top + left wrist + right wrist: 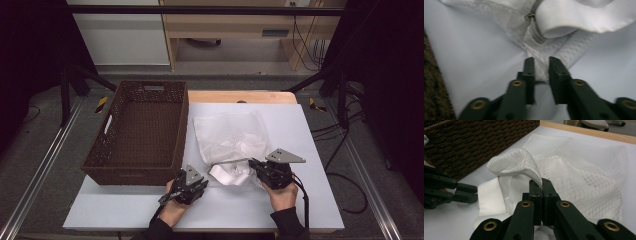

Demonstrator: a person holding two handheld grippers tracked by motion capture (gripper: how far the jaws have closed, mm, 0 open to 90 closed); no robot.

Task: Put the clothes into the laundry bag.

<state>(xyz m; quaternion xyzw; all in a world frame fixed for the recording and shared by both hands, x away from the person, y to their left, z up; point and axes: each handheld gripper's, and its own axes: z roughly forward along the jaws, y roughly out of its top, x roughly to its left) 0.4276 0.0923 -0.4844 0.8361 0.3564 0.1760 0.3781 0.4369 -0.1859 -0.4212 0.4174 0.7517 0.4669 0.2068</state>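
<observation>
While both grippers pinch mesh bag (pixel 227 137), wicker basket (pixel 140 132) just beside

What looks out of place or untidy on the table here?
Nothing is damaged or spilled. The white mesh bag lies crumpled beside the wicker basket, with white cloth poking out of its open end. Both tools, left and right, pinch the bag's edge.

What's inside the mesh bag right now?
White cloth spills from the mesh bag at its near, open end, with more pale folds showing through the netting. Whether anything else lies under those folds is hidden.
</observation>
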